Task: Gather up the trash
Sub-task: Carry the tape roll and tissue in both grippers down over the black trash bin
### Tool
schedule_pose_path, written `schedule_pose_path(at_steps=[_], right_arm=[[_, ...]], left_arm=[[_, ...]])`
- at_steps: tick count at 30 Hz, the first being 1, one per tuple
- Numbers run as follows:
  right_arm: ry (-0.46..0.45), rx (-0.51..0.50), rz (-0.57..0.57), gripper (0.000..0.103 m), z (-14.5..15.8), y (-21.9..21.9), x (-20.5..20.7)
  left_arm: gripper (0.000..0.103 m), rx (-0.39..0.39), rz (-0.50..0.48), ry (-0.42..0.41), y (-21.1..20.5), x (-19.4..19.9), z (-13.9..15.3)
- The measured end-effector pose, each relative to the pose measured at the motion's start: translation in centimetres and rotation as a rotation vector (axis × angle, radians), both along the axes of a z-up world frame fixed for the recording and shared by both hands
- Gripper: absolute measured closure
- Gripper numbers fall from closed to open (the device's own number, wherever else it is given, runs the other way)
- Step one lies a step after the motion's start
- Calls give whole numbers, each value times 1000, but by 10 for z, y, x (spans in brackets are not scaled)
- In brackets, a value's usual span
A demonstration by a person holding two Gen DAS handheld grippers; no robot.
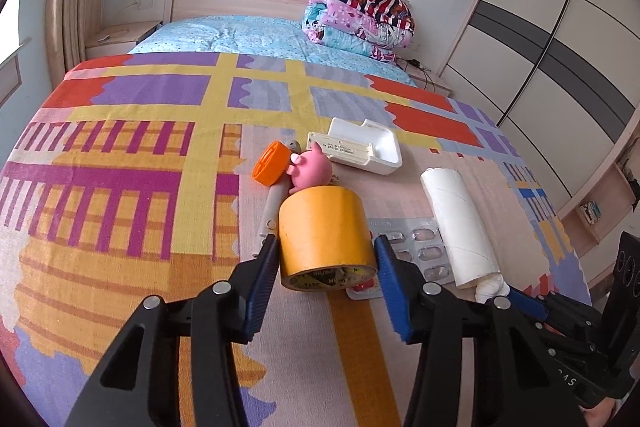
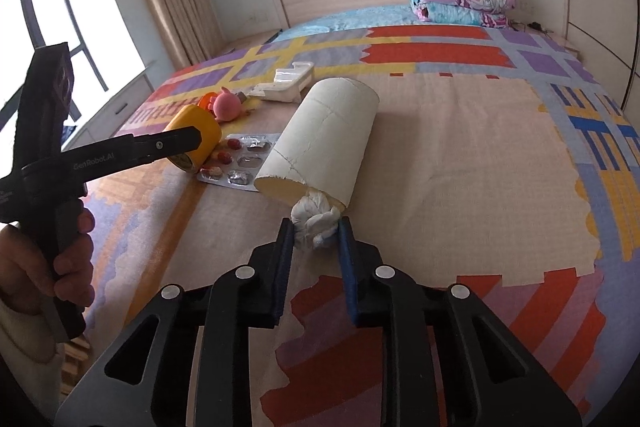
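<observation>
Left gripper [image 1: 326, 259] jaws straddle the yellow tape roll [image 1: 326, 239], touching or nearly. Right gripper [image 2: 316, 235] is pinched on the crumpled tissue [image 2: 314, 223] (pull straight out of the cardboard tube [image 2: 324, 131]).

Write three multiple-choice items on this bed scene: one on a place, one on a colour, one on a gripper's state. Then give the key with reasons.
1. Where does the blister pack lie?
A. Between the tape roll and the cardboard tube
B. On the folded quilts
C. Inside the white tray

2. What colour is the tape roll?
A. Green
B. Yellow-orange
C. Black

3. What is the right gripper doing?
A. Hanging wide open above the quilts
B. Clamping the pink pig toy
C. Closing its fingers around the white wad at the tube's mouth

Key: 1 A, the pack shows between the roll and the cardboard tube. 2 B, its outer band is yellow-orange. 3 C, both fingers flank the white wad.
</observation>
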State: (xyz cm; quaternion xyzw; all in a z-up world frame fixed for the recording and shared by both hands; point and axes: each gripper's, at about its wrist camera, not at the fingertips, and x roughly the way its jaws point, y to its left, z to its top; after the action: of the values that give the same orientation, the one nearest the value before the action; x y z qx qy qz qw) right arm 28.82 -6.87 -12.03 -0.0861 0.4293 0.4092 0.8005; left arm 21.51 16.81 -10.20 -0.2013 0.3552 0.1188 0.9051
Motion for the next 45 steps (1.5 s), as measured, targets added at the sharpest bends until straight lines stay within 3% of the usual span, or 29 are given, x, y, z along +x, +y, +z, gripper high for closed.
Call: schedule_pose_path(at_steps=[18, 32, 40, 45], right_arm=[[-21, 22, 24, 83, 24, -27, -41], [-65, 20, 90, 83, 46, -68, -97], [-51, -27, 170, 83, 33, -85, -130], [-17, -55, 213, 83, 18, -92, -145]], left_arm=[[57, 56, -40, -54, -42, -71, 30], [57, 102, -200, -105, -126, -140, 57], [57, 144, -274, -37, -162, -168, 36], [57, 97, -348, 30, -177, -176, 6]])
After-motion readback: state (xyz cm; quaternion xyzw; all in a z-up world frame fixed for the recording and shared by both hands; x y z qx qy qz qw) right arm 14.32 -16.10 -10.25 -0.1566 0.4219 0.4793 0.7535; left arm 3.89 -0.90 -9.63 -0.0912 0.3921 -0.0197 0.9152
